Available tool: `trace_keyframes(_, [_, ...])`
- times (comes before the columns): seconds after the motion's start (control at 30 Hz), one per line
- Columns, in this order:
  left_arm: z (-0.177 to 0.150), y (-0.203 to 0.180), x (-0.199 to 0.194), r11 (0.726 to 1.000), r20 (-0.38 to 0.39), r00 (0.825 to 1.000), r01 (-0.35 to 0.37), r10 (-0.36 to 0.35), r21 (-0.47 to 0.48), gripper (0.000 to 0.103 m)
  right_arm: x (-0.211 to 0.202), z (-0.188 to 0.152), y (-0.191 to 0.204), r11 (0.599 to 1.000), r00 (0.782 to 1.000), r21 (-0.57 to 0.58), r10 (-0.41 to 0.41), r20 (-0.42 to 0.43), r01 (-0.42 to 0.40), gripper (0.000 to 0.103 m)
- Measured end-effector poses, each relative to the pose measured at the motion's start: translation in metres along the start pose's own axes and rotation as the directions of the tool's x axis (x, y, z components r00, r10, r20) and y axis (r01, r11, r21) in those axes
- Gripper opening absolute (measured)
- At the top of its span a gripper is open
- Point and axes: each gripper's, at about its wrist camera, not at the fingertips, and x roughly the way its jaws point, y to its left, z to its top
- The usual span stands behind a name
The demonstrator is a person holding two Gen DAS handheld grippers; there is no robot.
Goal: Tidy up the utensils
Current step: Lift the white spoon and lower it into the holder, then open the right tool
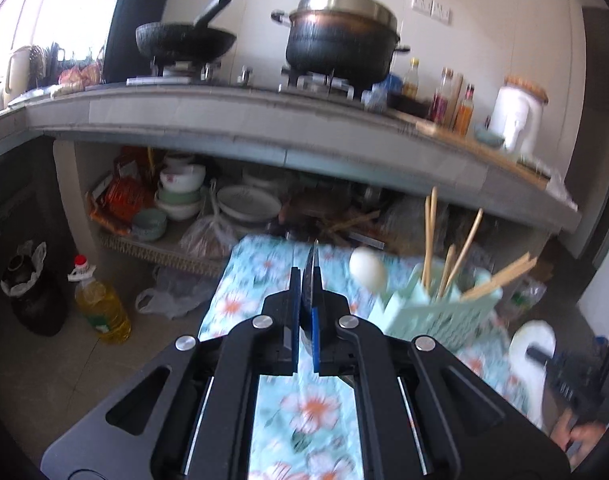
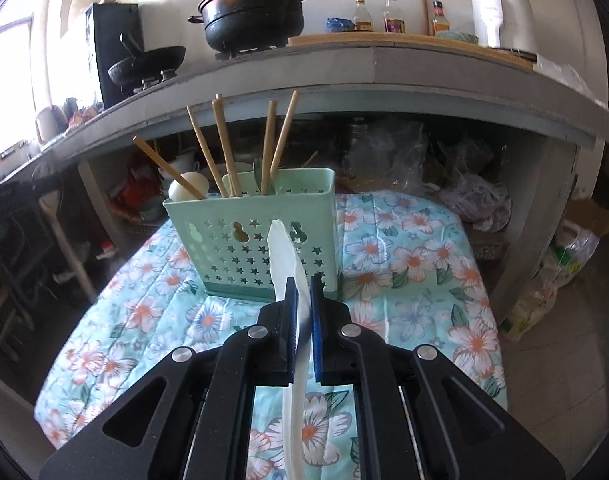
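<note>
Both grippers clamp utensils near the holder [image 2: 250, 236].

Cloth [image 2: 404, 264]: light blue-green, floral print, white/pink-orange blooms, dark green leaves.
Utensil holder [image 2: 264, 236]: mint green, star cut-outs plus gourd-shaped holes.
Chopsticks [image 2: 224, 148]: tan wood.
Spoon [image 2: 288, 264] in right gripper [image 2: 303, 292]: white. Second spoon bowl [image 1: 367, 269] in holder: white.
Item in left gripper [image 1: 306, 284]: dark, metallic sheen, blurred, maybe spoon seen edge-on.
Both grippers: black bodies, blue pads, silver rivets.
Pot [image 1: 340, 44]: black, steel lid.
Wok [image 1: 184, 40]: black.
Oil bottle [image 1: 102, 304]: yellow, red cap.
</note>
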Motion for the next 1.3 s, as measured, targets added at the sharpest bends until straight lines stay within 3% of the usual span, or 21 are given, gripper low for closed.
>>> trace_keyframes(0.27, [0.055,-0.016,0.027,0.992,0.177,0.983,-0.025,0.046,-0.121,0.003,-0.003,-0.003,0.000,1.000,1.000,0.010,0.022,0.002,-0.022,0.007])
trace_keyframes(0.43, [0.064,-0.039,0.064,0.994,0.205,0.974,-0.081,0.094,-0.068,0.003,-0.004,-0.003,-0.004,0.999,1.000,0.022,0.028,0.002,-0.028,0.007])
trace_keyframes(0.67, [0.050,-0.049,0.110,0.994,0.132,0.986,-0.102,0.107,-0.042,0.003,-0.005,-0.004,-0.006,0.999,1.000,0.026,0.027,0.002,-0.027,0.007])
trace_keyframes(1.1, [0.012,-0.060,0.140,1.000,-0.020,1.000,-0.005,0.004,-0.030,0.004,0.004,-0.003,-0.017,0.990,0.994,0.099,0.106,-0.017,-0.104,0.007])
trace_keyframes(1.17, [0.011,-0.059,0.140,0.999,-0.027,1.000,0.008,-0.009,-0.035,0.010,0.006,-0.003,-0.017,0.988,0.993,0.107,0.114,-0.021,-0.111,0.007])
trace_keyframes(1.3, [0.010,-0.060,0.134,0.999,-0.019,0.999,0.038,-0.039,-0.032,0.030,0.008,-0.003,-0.018,0.984,0.991,0.122,0.131,-0.028,-0.126,0.007])
